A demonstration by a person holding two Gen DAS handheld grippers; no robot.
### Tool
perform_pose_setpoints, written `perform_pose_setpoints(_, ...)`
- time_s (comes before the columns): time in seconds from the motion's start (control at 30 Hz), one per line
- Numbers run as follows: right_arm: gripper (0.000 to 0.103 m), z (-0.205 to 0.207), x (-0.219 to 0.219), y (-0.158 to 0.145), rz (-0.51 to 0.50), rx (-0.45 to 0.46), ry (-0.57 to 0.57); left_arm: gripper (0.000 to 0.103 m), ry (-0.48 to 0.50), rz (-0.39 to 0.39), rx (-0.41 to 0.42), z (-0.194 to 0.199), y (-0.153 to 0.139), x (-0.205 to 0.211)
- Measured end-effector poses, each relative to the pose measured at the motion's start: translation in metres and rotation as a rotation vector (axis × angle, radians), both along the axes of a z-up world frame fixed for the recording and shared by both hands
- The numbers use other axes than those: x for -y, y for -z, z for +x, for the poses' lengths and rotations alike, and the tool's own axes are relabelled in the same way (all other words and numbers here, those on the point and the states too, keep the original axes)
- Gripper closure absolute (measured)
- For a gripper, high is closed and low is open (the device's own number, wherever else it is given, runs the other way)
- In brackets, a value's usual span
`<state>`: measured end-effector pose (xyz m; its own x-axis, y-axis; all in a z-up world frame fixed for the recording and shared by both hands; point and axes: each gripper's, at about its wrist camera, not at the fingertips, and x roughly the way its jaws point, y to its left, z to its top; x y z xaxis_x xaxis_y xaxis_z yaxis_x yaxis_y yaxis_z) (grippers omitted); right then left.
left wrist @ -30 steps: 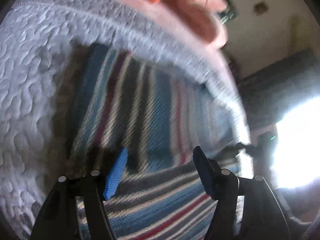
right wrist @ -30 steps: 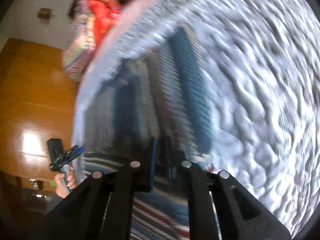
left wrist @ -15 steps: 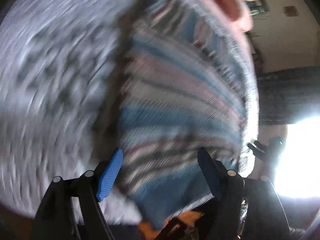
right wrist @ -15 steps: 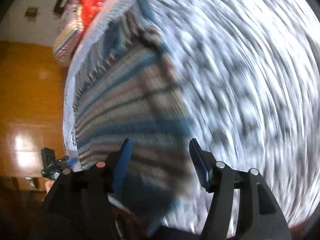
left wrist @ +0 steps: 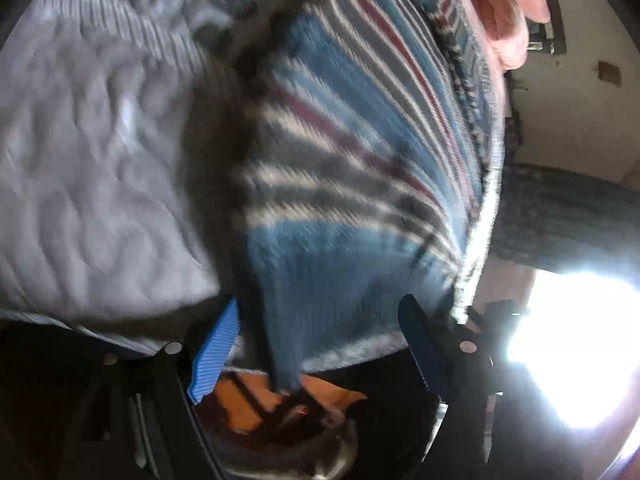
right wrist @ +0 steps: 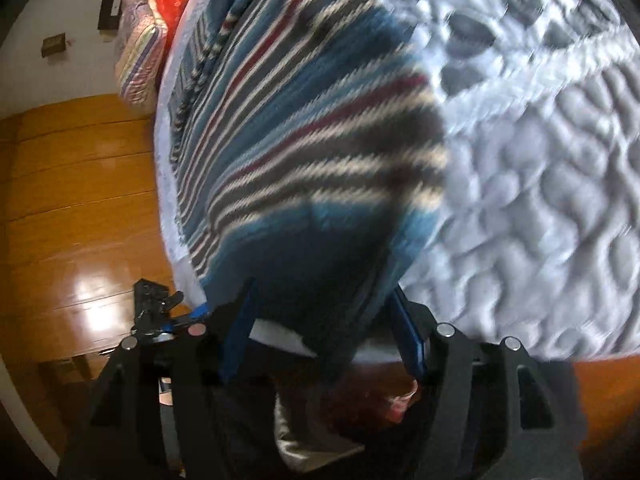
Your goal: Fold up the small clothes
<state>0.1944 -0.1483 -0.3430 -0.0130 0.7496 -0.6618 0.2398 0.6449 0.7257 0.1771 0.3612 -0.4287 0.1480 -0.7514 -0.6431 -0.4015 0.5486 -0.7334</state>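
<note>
The striped knit garment [left wrist: 352, 184] is lying on the grey quilted bedcover [left wrist: 92, 184], along the mattress edge. In the left wrist view it is filling the centre and running toward 1 o'clock; its blue hem end is hanging over the edge of the bed, down between the fingers. The stripes are blue, grey, white and dark red. Motion blur is softening the weave.

The left gripper [left wrist: 320, 344] is standing wide open. Its light-blue ribbed pad [left wrist: 216, 354] is sitting at 7 o'clock and the dark-blue pad [left wrist: 418, 344] at 5 o'clock. The garment's hem is hanging in the gap between them; neither pad is visibly pressing on it, so nothing is being held.

In the right wrist view the same garment [right wrist: 304, 140] is occupying the centre, stretching toward 11 o'clock, with the bedcover [right wrist: 540, 184] lying from 1 to 4 o'clock. The right gripper [right wrist: 324, 328] is also spread apart. Its blue fingers [right wrist: 240, 328] are flanking the dark lower end of the garment, which is hanging between them. Whether the cloth is touching either finger cannot be told, as that area is in shadow.

The wooden floor [right wrist: 72, 216] is showing at 9 o'clock. Folded red and patterned bedding [right wrist: 156, 20] is lying at 11 o'clock. The left gripper is appearing at 8 o'clock in this view, just beside the mattress edge.
</note>
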Motion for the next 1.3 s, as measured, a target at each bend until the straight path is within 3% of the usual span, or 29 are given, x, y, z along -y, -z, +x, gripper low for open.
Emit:
perform_pose_setpoints(0.07, 0.041, -0.003, -0.004, -0.001, 0.017, -0.004, -0.007, 0.022, 0.014, 0.018, 0.007, -0.003, 0.002, 0.011)
perform_pose_setpoints(0.13, 0.052, -0.002, -0.008, -0.001, 0.015, -0.006, -0.004, 0.031, 0.007, 0.035, 0.012, -0.006, 0.005, 0.016)
perform_pose_setpoints(0.17, 0.055, -0.002, -0.009, 0.0, 0.014, -0.013, 0.002, 0.041, -0.006, 0.038, 0.005, -0.007, 0.007, 0.017)
perform_pose_setpoints(0.2, 0.062, -0.002, -0.01, 0.001, 0.025, -0.029, 0.007, 0.073, -0.011, 0.028, -0.009, -0.009, 0.009, 0.016)
perform_pose_setpoints(0.23, 0.065, -0.005, -0.009, 0.002, 0.024, -0.04, 0.0, 0.085, -0.021, 0.018, -0.025, -0.012, 0.011, 0.016)
perform_pose_setpoints(0.27, 0.066, -0.007, -0.01, 0.001, 0.01, -0.044, -0.012, 0.086, -0.024, 0.021, -0.023, -0.014, 0.011, 0.014)
perform_pose_setpoints(0.3, 0.075, -0.01, -0.011, 0.001, -0.018, -0.038, -0.03, 0.09, -0.021, 0.028, -0.017, -0.015, 0.009, 0.015)
perform_pose_setpoints(0.33, 0.091, -0.013, -0.011, 0.0, -0.035, -0.031, -0.037, 0.092, -0.021, 0.034, -0.012, -0.016, 0.006, 0.016)
perform_pose_setpoints(0.37, 0.095, -0.014, -0.008, -0.001, -0.045, -0.02, -0.036, 0.093, -0.03, 0.036, -0.006, -0.017, 0.003, 0.015)
perform_pose_setpoints(0.57, 0.096, -0.027, 0.011, -0.023, 0.008, 0.056, 0.014, 0.095, -0.115, 0.017, 0.09, -0.027, -0.033, -0.003)
perform_pose_setpoints(0.83, 0.096, -0.021, 0.03, -0.089, 0.128, 0.224, 0.071, 0.095, -0.162, -0.037, 0.248, -0.026, -0.097, -0.024)
perform_pose_setpoints(1.03, 0.097, 0.009, 0.029, -0.123, 0.146, 0.29, 0.077, 0.095, -0.174, -0.046, 0.322, 0.002, -0.135, -0.028)
perform_pose_setpoints(1.3, 0.096, 0.074, 0.015, -0.142, 0.119, 0.327, 0.071, 0.095, -0.17, -0.025, 0.363, 0.06, -0.158, -0.031)
